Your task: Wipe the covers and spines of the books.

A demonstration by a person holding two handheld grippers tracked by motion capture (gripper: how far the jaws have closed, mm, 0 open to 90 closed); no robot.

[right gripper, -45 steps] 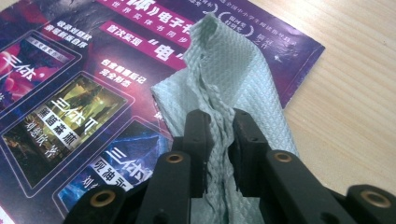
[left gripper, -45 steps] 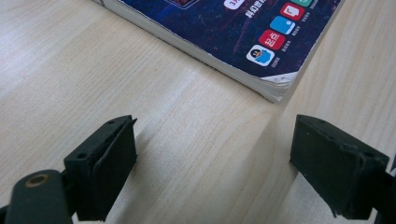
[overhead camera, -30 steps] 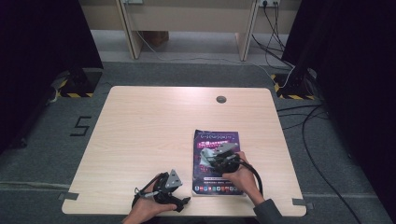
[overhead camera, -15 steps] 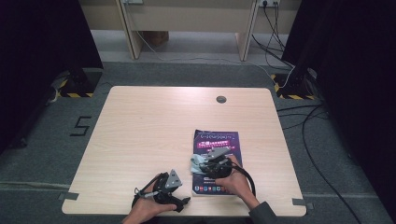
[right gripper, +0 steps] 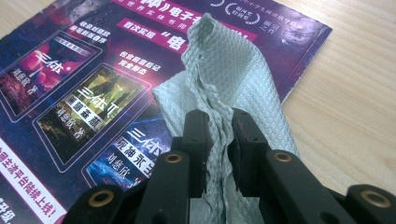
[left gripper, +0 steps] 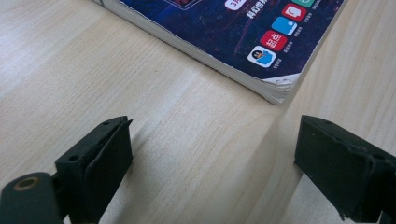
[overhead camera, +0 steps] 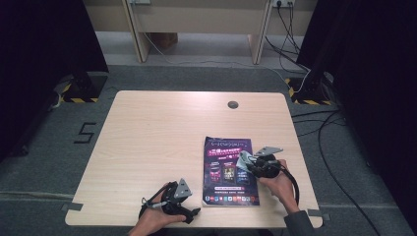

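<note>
R gripper pinches a pale green cloth over the book, mid-right of frame. L gripper rests bottom left w/ jaws wide apart, nothing between.

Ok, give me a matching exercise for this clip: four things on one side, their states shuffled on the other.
Things:
1. left claw
2. right claw
3. cloth
4. book

States:
A. lies flat on the table, cover up
B. open, nothing between its jaws
C. pale green, pinched and bunched over the cover
D. shut on fabric

Pairs: 1-B, 2-D, 3-C, 4-A
</note>
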